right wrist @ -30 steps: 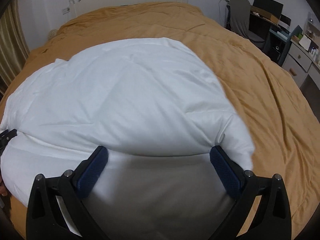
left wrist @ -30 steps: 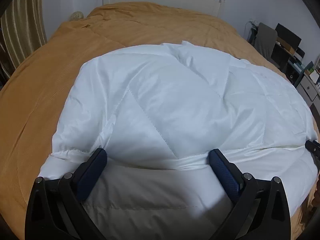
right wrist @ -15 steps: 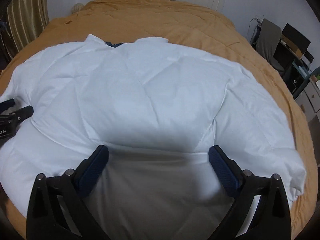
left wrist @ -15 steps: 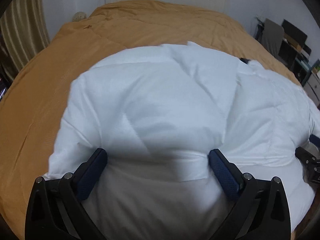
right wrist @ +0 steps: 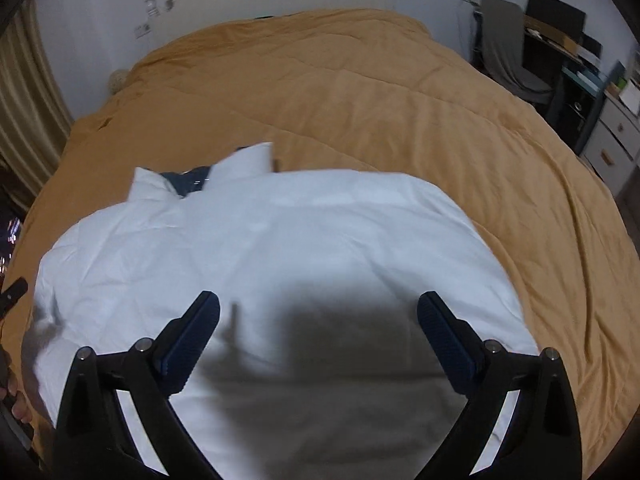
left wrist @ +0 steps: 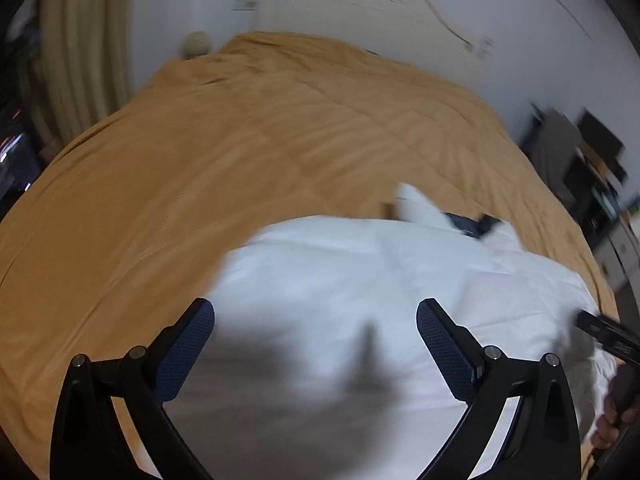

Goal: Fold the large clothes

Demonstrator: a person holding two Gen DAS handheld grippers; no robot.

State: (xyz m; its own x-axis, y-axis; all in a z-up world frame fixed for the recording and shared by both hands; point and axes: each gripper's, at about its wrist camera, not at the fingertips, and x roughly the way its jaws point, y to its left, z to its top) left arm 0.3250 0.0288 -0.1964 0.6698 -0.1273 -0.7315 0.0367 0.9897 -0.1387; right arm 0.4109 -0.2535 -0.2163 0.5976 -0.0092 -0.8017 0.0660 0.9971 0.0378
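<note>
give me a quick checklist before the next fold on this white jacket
1. Left gripper open, nothing between its fingers: ok.
2. Right gripper open, free of cloth: ok.
3. White jacket wholly on the orange bedspread: ok.
4. Collar at the far end, dark lining showing: ok.
5. Jacket lying smooth: cannot tell, left view is blurred.
6. Sleeves tucked in: cannot tell.

White jacket (right wrist: pixel 280 232) (navy lining) on mustard-orange bedspread (right wrist: pixel 400 92); blue-padded black grippers
</note>
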